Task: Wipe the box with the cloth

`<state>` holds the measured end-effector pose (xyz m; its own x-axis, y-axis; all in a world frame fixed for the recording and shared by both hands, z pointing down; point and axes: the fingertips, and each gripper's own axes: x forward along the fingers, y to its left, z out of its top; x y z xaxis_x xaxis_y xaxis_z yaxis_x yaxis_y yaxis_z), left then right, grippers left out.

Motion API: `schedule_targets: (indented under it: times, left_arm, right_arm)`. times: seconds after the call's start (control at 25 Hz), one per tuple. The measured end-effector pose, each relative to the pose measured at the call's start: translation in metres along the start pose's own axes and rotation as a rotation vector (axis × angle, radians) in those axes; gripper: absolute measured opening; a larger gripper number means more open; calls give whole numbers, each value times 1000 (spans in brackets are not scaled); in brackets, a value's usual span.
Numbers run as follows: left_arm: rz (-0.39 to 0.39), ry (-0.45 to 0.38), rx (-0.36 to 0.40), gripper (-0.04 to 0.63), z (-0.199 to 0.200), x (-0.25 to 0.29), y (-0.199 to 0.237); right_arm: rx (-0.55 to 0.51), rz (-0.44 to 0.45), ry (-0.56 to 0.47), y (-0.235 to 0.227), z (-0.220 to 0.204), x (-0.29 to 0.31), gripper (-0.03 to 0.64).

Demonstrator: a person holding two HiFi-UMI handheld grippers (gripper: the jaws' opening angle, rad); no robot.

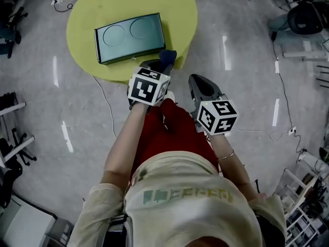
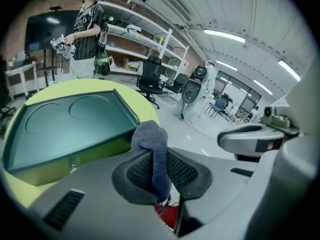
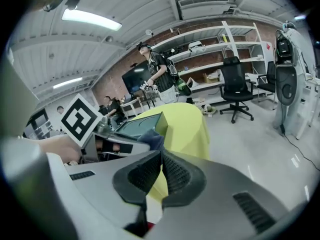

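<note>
A dark green flat box (image 1: pixel 129 37) with two round recesses in its lid lies on a round yellow table (image 1: pixel 177 6). In the left gripper view the box (image 2: pixel 65 124) fills the left, just ahead of the jaws. My left gripper (image 1: pixel 162 60) hovers at the table's near edge, shut on a dark blue cloth (image 2: pixel 155 154) that sticks up between the pads. The cloth (image 1: pixel 167 56) also shows in the head view and in the right gripper view (image 3: pixel 151 140). My right gripper (image 1: pixel 199 86) hangs over the floor beside the table, jaws closed with nothing between them.
Grey floor surrounds the table, with a white cable (image 1: pixel 105 102) running across it. Shelving (image 3: pixel 220 49), a black office chair (image 3: pixel 235 86) and a standing person (image 3: pixel 160 76) are farther off. A white machine (image 2: pixel 192 91) stands past the table.
</note>
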<state>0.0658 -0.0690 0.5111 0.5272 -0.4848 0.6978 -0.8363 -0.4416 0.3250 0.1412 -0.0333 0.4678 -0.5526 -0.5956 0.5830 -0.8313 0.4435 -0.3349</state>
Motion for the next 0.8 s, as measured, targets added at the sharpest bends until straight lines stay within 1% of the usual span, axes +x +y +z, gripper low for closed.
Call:
schedule_targets:
  times: [0.08,0.12,0.24,0.32,0.6,0.8]
  left_arm:
    - [24,16,7,61,-2,7,8]
    - [29,17,-3,62,-1,8,12]
    - [32,8,-53,61,-3,7,25]
    - [44,7,-89,61,-8,3,34]
    - [80,-37,-231,61,-31,-41,85]
    - [92,-63,-284,61,-49,-75,117]
  right_arm:
    - [9,-13,7,-5,-2,-4,38]
    - [10,-16,8,-6,-1,-4,38]
    - [6,-12,19,-9,-2,1,38]
    - [-9,10,37,-5,-4,8,38]
    - [-82,98,79,45,3,42,38]
    - [-118,136,97,85,2,63,38]
